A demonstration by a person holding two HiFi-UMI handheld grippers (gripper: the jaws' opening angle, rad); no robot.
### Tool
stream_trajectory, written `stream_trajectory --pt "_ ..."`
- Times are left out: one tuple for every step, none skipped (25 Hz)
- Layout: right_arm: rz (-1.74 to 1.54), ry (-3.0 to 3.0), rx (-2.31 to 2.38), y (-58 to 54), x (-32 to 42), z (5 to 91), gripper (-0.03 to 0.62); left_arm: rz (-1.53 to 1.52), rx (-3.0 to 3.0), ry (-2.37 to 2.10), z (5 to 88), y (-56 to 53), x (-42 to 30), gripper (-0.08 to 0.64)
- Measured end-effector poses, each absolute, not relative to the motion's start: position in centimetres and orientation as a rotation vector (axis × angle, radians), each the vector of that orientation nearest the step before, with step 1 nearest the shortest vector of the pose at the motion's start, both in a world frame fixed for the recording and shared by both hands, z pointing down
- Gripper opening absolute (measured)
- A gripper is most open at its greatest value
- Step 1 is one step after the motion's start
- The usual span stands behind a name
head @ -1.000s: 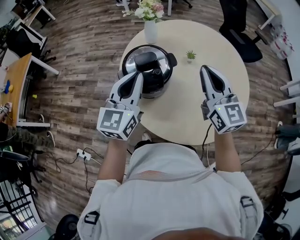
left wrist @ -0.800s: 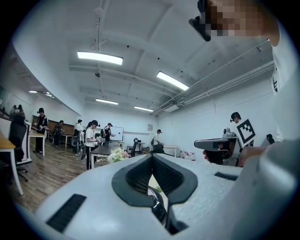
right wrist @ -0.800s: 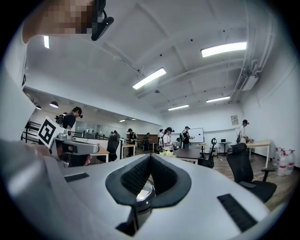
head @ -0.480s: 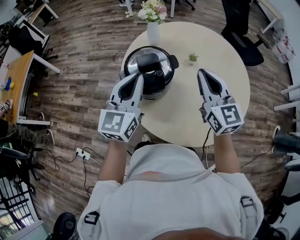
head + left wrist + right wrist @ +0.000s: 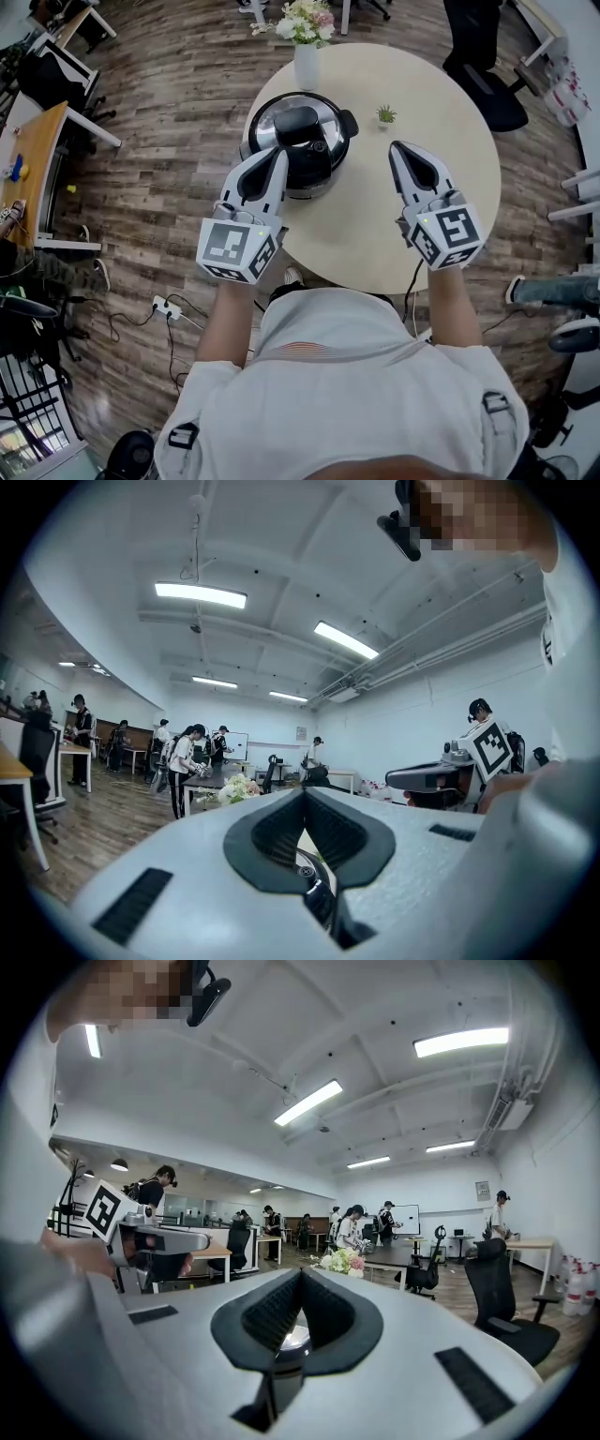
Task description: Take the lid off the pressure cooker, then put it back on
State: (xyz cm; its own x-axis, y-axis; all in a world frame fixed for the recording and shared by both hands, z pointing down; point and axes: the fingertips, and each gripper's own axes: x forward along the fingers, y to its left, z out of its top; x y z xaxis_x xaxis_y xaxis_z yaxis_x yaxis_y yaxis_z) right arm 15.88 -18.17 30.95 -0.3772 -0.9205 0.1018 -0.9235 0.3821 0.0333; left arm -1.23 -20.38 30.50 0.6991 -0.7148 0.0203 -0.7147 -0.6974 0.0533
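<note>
The pressure cooker (image 5: pixel 302 161) stands on the left part of the round beige table (image 5: pixel 375 216), with its steel lid (image 5: pixel 268 131) and black handle (image 5: pixel 298 127) on top. My left gripper (image 5: pixel 278 152) is shut and empty, with its tip at the cooker's near left rim; whether it touches I cannot tell. Shut and empty as well, my right gripper (image 5: pixel 397 148) hovers over the table to the right of the cooker, apart from it. In the left gripper view the shut left gripper (image 5: pixel 303 794) shows a bit of the lid (image 5: pixel 314 892) below its tips. The right gripper (image 5: pixel 300 1274) frames the cooker (image 5: pixel 286 1340).
A white vase of flowers (image 5: pixel 304 58) stands at the table's far edge behind the cooker. A tiny potted plant (image 5: pixel 385 114) sits right of the cooker. A black office chair (image 5: pixel 483 89) stands beyond the table. Several people and desks fill the room behind.
My right gripper has drifted slightly left, toward the cooker, and turned a little. The left gripper and the cooker have stayed where they were.
</note>
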Motion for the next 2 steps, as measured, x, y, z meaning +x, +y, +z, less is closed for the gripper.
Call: stream_trajectory --pt "0.044 -2.524 1.686 -18.22 15.82 30.97 0.0 -0.002 2.844 -1.195 30.51 -20.41 -1.19 0.005" --pt "0.043 -2.524 1.682 -18.27 15.77 30.99 0.0 -0.001 2.845 -1.193 30.51 -20.43 -1.15 0.005"
